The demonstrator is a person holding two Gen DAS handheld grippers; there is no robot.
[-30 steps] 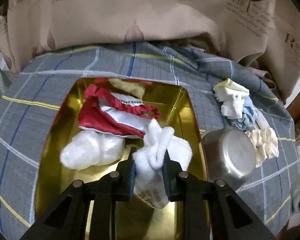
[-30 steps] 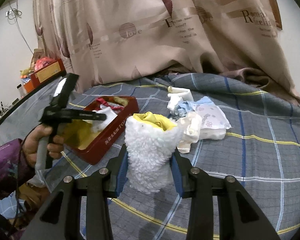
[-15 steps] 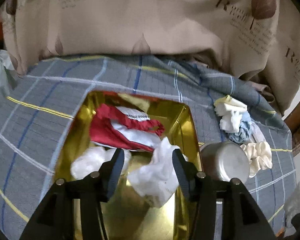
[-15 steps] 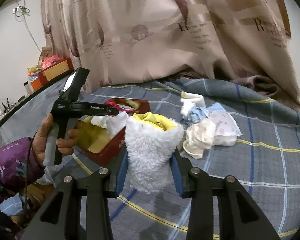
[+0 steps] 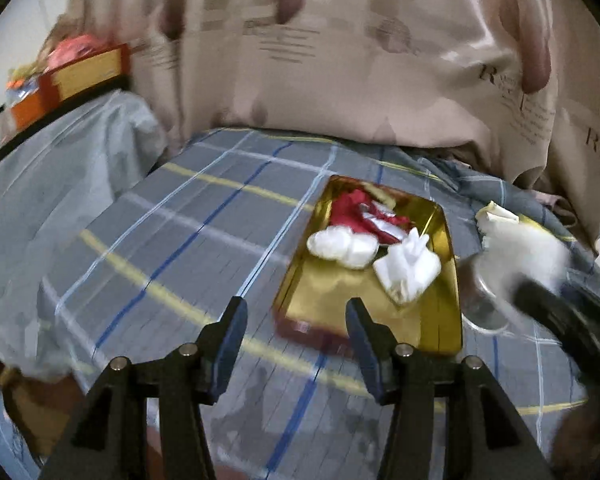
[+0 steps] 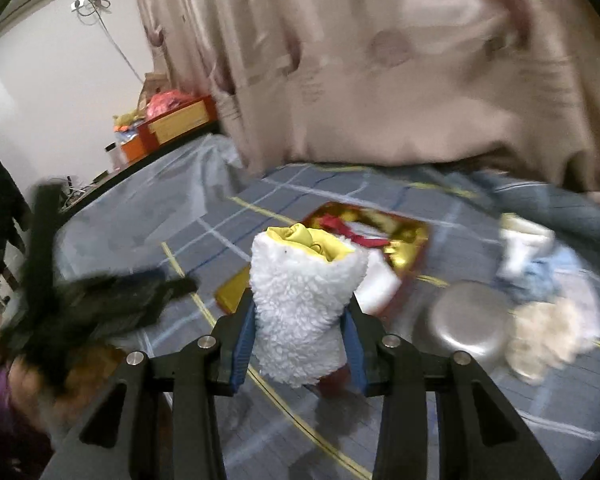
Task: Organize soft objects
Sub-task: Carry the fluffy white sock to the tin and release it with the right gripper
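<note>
Two grippers: right gripper clamps fleecy white roll upright between pads; left gripper wide apart, empty, tin beyond.

plaid bed cover bears a gold tin, steel bowl, heaped soft cloths.

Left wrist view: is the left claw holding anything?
No, the left claw stands open and empty, back from the gold tin.

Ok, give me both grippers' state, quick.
Left gripper: open, nothing between the jaws.
Right gripper: closed on the fluffy white sock.
</note>
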